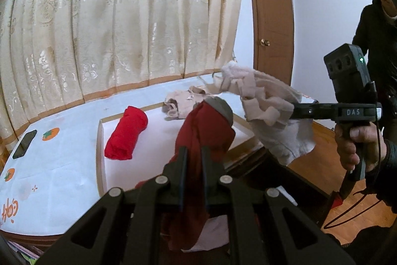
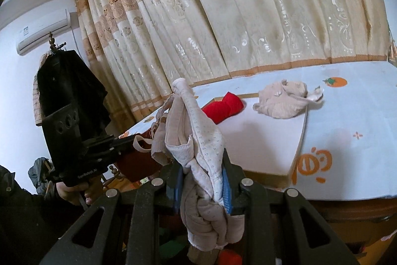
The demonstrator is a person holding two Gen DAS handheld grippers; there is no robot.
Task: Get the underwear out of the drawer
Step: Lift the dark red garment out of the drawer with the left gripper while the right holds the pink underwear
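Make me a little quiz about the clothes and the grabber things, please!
1. True or false: the left hand-held gripper is empty.
2. Which holds the pale beige knitted underwear? A) left hand-held gripper B) right hand-held gripper C) nobody
3. What colour is the rolled cloth bundle lying on the white flat board?

Key: 1. False, it is shut on the dark red cloth garment. 2. B. 3. Bright red.

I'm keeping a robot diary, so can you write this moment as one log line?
left gripper: shut on dark red underwear | right gripper: shut on beige underwear | on white board: red roll, beige pile
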